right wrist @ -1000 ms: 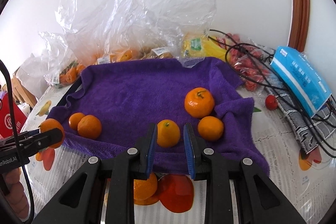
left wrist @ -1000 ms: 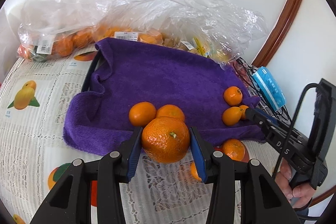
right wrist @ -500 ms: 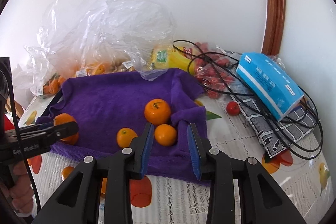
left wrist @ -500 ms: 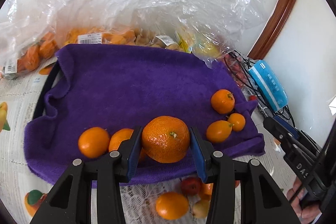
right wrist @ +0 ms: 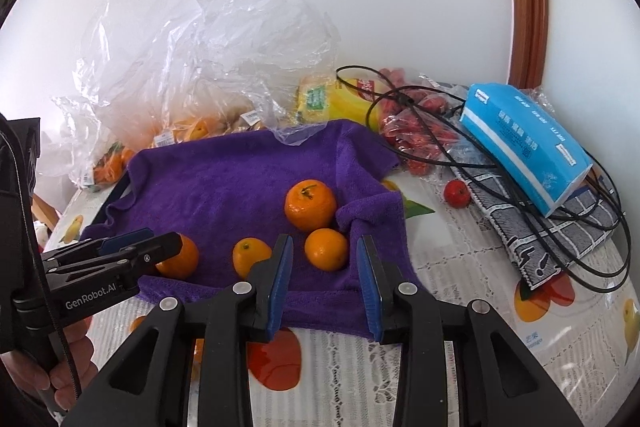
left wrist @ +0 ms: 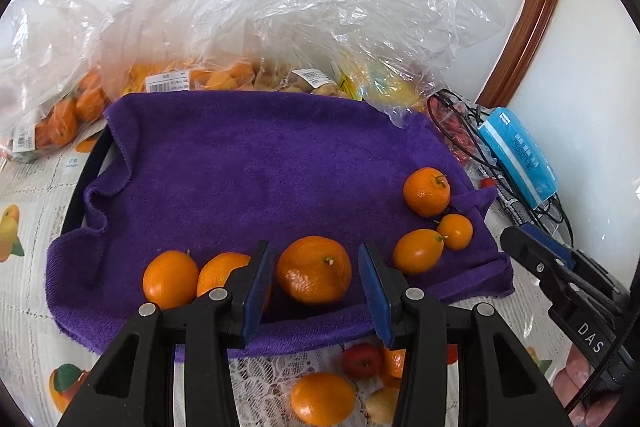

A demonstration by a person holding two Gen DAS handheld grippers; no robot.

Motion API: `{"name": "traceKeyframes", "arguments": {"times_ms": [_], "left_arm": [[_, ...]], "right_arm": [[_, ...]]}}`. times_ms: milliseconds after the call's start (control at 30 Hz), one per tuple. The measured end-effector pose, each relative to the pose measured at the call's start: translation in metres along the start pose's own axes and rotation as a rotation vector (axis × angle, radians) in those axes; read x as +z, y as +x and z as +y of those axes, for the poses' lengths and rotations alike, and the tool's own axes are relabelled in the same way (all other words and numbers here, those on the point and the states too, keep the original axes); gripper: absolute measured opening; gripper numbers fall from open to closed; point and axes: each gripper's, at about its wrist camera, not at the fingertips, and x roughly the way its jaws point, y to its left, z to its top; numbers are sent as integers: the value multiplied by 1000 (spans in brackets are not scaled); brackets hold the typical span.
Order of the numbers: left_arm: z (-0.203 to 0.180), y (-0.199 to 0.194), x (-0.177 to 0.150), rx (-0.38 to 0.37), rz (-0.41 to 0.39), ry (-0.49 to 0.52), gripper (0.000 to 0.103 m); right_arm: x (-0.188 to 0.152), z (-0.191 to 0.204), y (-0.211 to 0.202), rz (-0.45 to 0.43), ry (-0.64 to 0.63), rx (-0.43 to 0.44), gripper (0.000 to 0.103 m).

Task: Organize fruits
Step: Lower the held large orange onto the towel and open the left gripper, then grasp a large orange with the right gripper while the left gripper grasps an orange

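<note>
Where L jaws gape, dimpled stemmed tangerine [left wrist: 314, 269] sits on purple towel [left wrist: 260, 167].

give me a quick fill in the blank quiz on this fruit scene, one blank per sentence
1. The oranges lie on a towel whose colour is ____.
2. The left gripper has its jaws ____ around the big orange, with gaps on both sides.
3. The box lying across the black cables is ____ in colour.
4. The right gripper holds ____.

Missing words: purple; open; blue; nothing
</note>
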Motion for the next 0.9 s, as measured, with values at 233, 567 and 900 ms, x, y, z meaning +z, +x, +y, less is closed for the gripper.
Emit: {"name": "traceKeyframes", "arguments": {"times_ms": [233,567,900], "left_arm": [[19,-33,-12,46,-47,-30,59],[60,-48,-39,41,-80,-108,65],[67,-51,-42,1,-67,-141,66]], "right_arm": [[-8,23,4,42,-52,87,34],[-37,44,17,122,-113,155,37],[-54,65,34,159,-181,181,46]]}}
